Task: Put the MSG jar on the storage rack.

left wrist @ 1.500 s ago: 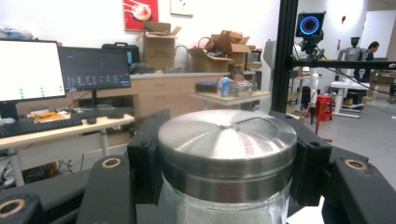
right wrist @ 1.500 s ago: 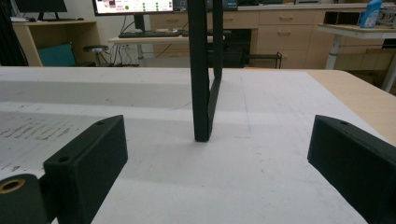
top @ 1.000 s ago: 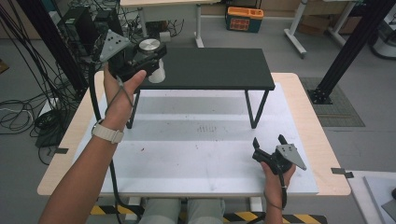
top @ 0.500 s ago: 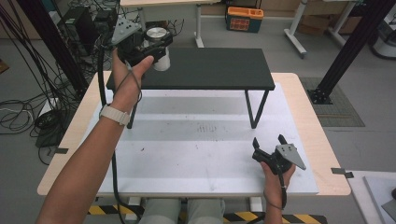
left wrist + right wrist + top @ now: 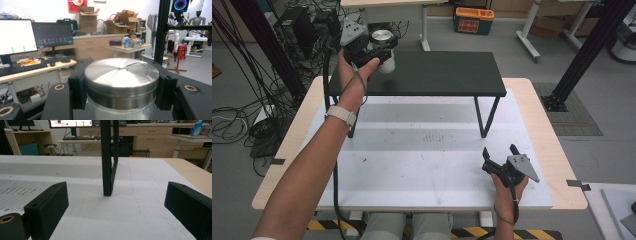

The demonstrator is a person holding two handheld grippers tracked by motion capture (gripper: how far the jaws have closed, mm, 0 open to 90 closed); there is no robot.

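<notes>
Jar point(image 5: 121, 85) clamped between left gripper point(image 5: 373, 50) fingers point(image 5: 77, 86), above shelf point(image 5: 437, 75) corner.

No text, label or number is clear enough to read anywhere.

Bright, even indoor light, soft shadows, slightly blurry frames, glare on monitor point(image 5: 15, 36).

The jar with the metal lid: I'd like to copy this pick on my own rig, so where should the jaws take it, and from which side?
Judging by this hold, grip the jar at its metal lid, the left gripper coming level from the side with a jaw on each side. The lid's straight round wall gives flat pads two opposite contact lines; the glass below looks slicker.
</notes>
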